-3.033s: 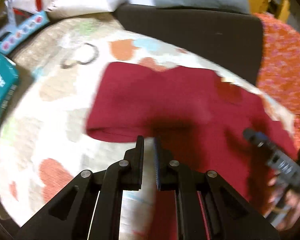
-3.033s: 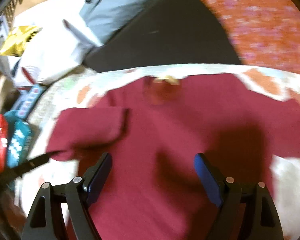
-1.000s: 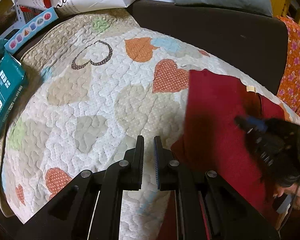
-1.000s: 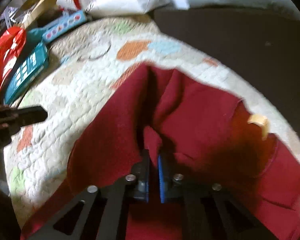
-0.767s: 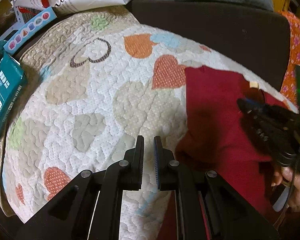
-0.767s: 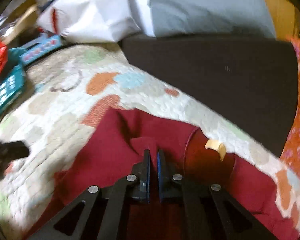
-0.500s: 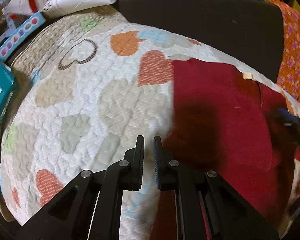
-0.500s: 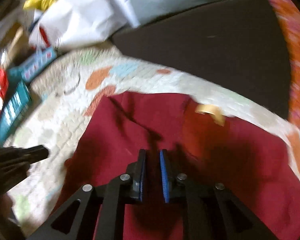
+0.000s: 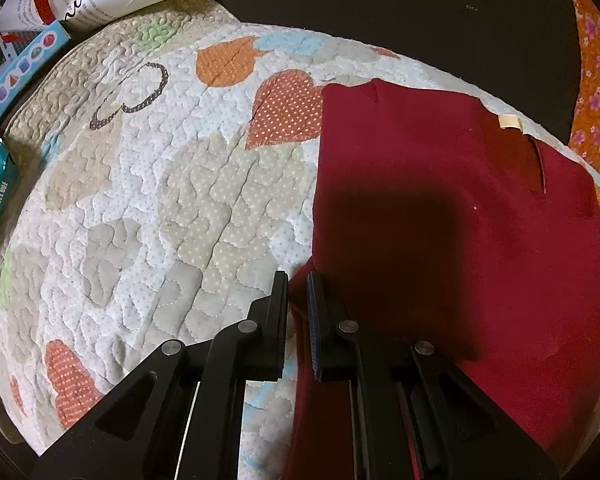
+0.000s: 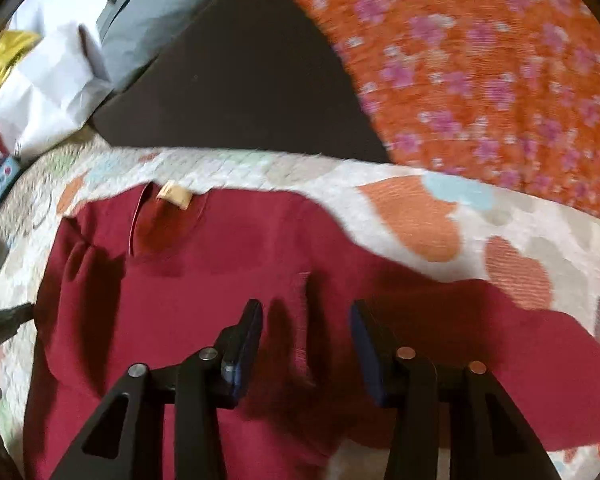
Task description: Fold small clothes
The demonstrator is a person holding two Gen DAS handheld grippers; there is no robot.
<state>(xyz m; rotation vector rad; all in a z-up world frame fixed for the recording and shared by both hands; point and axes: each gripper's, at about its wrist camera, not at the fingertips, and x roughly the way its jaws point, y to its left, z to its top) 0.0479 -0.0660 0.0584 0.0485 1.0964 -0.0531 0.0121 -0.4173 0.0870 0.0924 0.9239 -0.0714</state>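
Left gripper [image 9: 298,280] pinches the near-left edge of the maroon shirt [image 9: 439,216], jaws nearly together on the cloth. My right gripper [image 10: 305,314] hangs spread wide above the shirt's middle, holding nothing. I see the shirt lying flat on a heart-patterned quilt [image 9: 148,200], dark cushion [image 9: 399,12] behind, orange floral fabric [image 10: 479,64] alongside.

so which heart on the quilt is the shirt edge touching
The orange-red dotted heart: the maroon shirt borders its right side. The plain orange heart and outline heart lie clear of it.
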